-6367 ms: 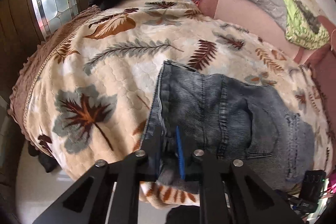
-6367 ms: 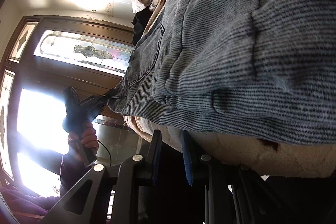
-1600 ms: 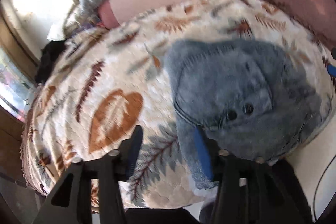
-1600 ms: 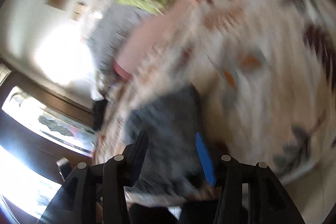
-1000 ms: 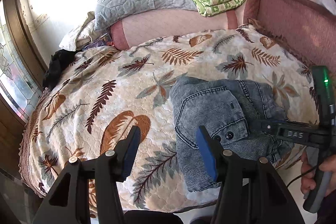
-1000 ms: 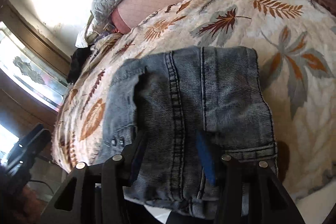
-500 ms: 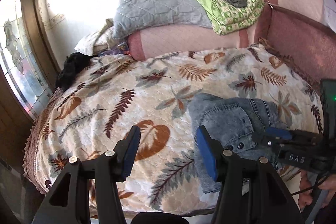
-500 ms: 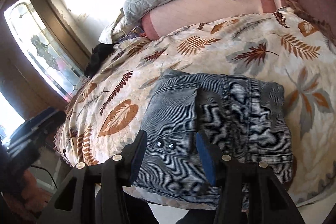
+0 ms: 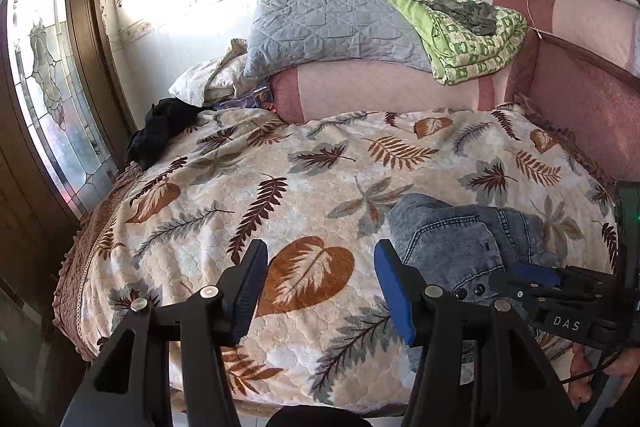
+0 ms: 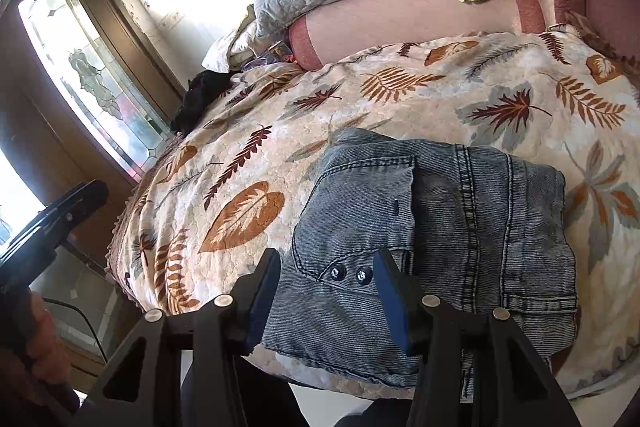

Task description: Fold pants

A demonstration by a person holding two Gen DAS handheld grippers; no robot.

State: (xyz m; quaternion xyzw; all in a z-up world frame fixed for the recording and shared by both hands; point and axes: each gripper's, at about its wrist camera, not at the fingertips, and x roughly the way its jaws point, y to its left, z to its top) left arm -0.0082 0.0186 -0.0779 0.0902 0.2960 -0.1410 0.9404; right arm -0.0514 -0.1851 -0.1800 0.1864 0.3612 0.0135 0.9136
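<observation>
The blue denim pants [image 10: 440, 227] lie folded into a compact block on the leaf-patterned bedspread [image 10: 400, 99], near the bed's front edge. In the left wrist view the pants [image 9: 452, 239] sit at the right. My left gripper [image 9: 320, 263] is open and empty, held above the bedspread [image 9: 280, 179] to the left of the pants. My right gripper [image 10: 326, 271] is open and empty, just above the pants' front edge by two snap buttons [image 10: 348, 273]. The right gripper [image 9: 532, 279] also shows in the left wrist view.
A grey quilted pillow [image 9: 332, 23] and a green folded blanket [image 9: 472, 35] rest on the pink bolster [image 9: 380, 91] at the back. Black clothing [image 9: 160, 131] lies at the bed's far left. A stained-glass door [image 9: 48, 95] stands on the left.
Both grippers have let go of the pants and pulled back and up from the bed. The pants stay folded where they were set down.
</observation>
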